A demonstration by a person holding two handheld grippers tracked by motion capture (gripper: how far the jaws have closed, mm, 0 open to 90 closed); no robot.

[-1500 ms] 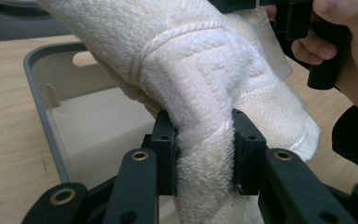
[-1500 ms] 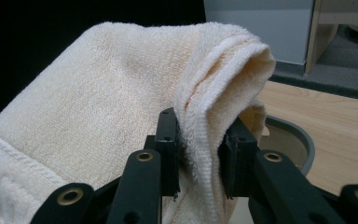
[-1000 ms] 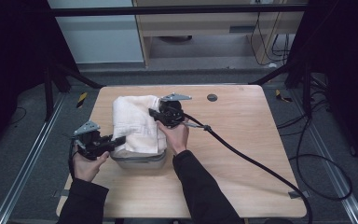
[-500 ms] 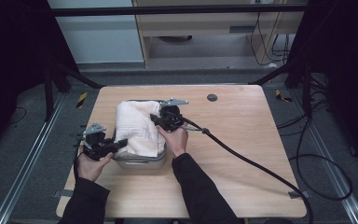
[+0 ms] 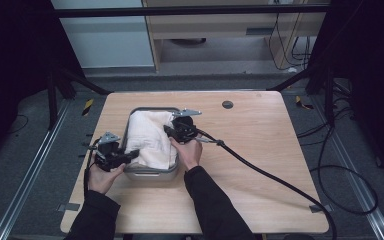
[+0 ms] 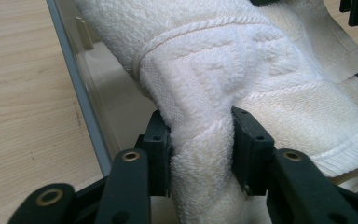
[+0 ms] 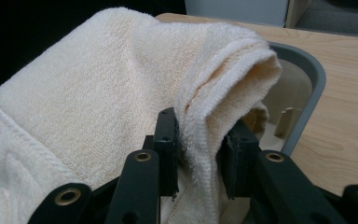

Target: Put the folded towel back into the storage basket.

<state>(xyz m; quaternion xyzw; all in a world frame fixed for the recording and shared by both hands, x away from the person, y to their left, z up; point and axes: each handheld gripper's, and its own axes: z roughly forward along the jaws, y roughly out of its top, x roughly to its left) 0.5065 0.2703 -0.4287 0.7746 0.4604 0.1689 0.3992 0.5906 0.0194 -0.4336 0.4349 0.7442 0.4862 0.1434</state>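
Note:
A folded white towel (image 5: 150,137) lies in a grey plastic bin (image 5: 152,173) on the wooden table. My left gripper (image 5: 132,154) is at the bin's near left corner. Its pads pinch a thick fold of the towel (image 6: 223,60) just inside the bin's wall (image 6: 81,98); the jaws have just been opening a little, with the towel still squeezed between them (image 6: 200,140). My right gripper (image 5: 169,130) reaches in from the bin's right side. It is shut (image 7: 200,144) on a doubled edge of the towel (image 7: 98,79) above the bin's rim (image 7: 307,79).
The right gripper's thick black cable (image 5: 260,170) trails across the table to its near right corner. A small dark round spot (image 5: 227,104) sits near the table's far edge. Bare wood (image 5: 280,130) spreads to the right of the bin.
Both hands have sunk and the towel has gone down into the bin with them. The left gripper has moved right, up to the bin's corner.

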